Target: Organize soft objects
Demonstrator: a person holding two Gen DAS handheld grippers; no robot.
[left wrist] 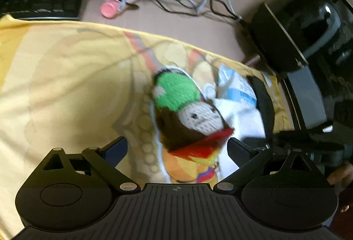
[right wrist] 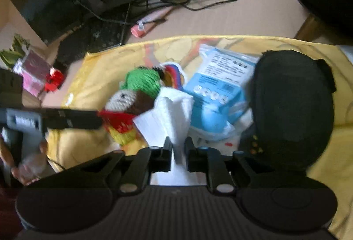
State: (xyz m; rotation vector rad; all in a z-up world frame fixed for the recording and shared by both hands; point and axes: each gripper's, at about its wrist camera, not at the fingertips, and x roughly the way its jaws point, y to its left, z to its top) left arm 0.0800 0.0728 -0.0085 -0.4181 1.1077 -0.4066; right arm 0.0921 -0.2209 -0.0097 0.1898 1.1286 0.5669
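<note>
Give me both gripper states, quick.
Left gripper: open, holding nothing; knitted doll at its fingertips.
Right gripper: nearly closed, white folded cloth between the jaws; whether it grips cannot be told.

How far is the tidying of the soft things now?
Early. Nothing looks sorted: the knitted doll, blue packet and black pouch lie mixed on the yellow cloth. In hand: the right gripper has white tissue between its nearly closed jaws; the left gripper, open, is at the doll.
</note>
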